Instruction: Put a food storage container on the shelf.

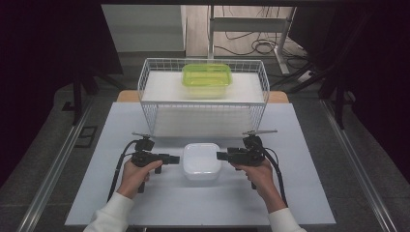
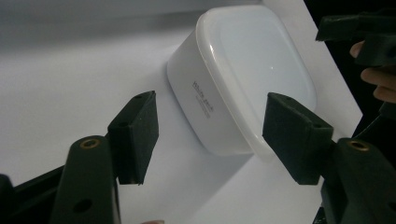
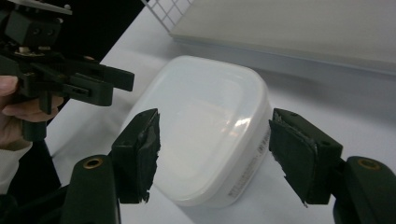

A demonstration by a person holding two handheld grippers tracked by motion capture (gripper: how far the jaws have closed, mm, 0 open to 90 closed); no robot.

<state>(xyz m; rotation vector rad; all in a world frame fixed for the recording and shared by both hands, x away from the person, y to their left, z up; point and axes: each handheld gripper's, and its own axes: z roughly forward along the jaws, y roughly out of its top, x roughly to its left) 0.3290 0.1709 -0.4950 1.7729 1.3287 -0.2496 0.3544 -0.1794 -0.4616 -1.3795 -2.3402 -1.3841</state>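
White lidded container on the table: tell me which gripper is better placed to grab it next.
Right, narrowly. The right gripper has open jaws already straddling the white container; the left gripper is open too, but the container lies ahead of its jaws.

A: Where do the hands sit in the high view?

B: Low in the frame. The left hand (image 1: 135, 175) is left of centre, the right hand (image 1: 258, 176) right of centre, both forearms rising from the bottom edge in pale sleeves.

A: And the grippers?

B: The left gripper (image 1: 175, 159) points toward the frame's middle; the right gripper (image 1: 221, 155) faces it from the other side, level with it.

A: Jaws?

B: In each gripper view the two black jaws stand wide apart, gripping nothing.
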